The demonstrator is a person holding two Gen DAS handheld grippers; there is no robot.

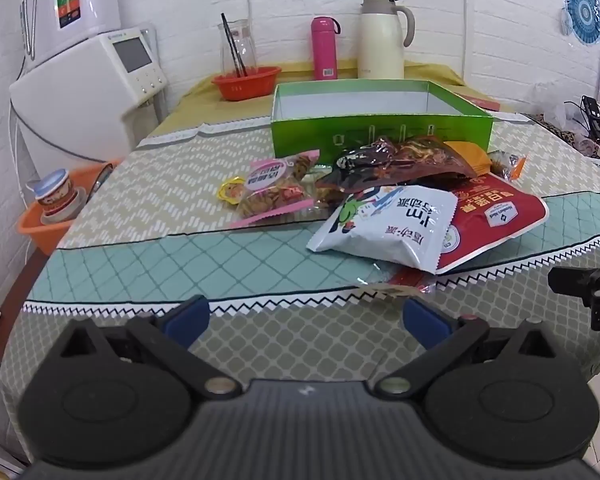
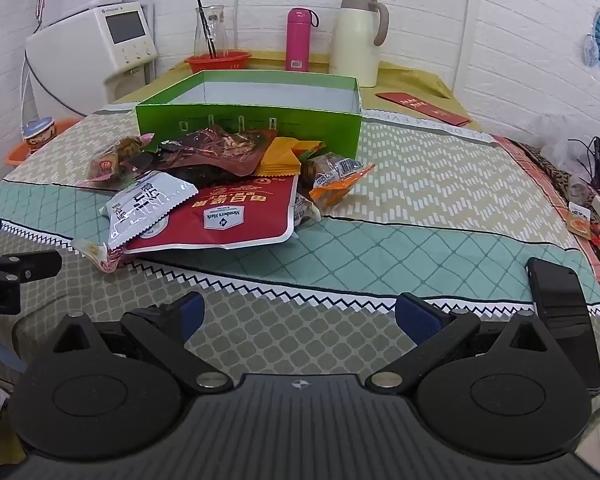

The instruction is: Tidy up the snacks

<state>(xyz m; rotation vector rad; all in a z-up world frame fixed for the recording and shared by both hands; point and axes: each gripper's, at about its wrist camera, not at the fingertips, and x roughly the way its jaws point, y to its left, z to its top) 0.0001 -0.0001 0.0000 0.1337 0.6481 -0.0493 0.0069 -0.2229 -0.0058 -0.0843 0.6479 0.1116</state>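
Both grippers hover low over the near edge of the table, and neither holds anything: the left gripper has its blue-padded fingers spread wide, and the right gripper is spread just as wide. The snacks lie in a loose heap in the middle of the cloth, just in front of the green box, which stands open and looks empty, so by my reading the sorting has not begun. A white bag lies nearest, overlapping a big red bag; behind them sit a dark crinkled pack, a pink-edged packet on the left, and an orange-wrapped bun on the right, close to the box wall. The main risk is the overlap: pulling the red bag out from below would likely drag the white one with it and could spill it toward the near edge. The bags look slick and puffy, so a pinch on the flat middle may slide off; a seam or corner seems safer. A small wrapper pokes out under the pile at the near side and could be swept off unnoticed. The black phone lies just right of the right gripper, where a careless swing could knock it.
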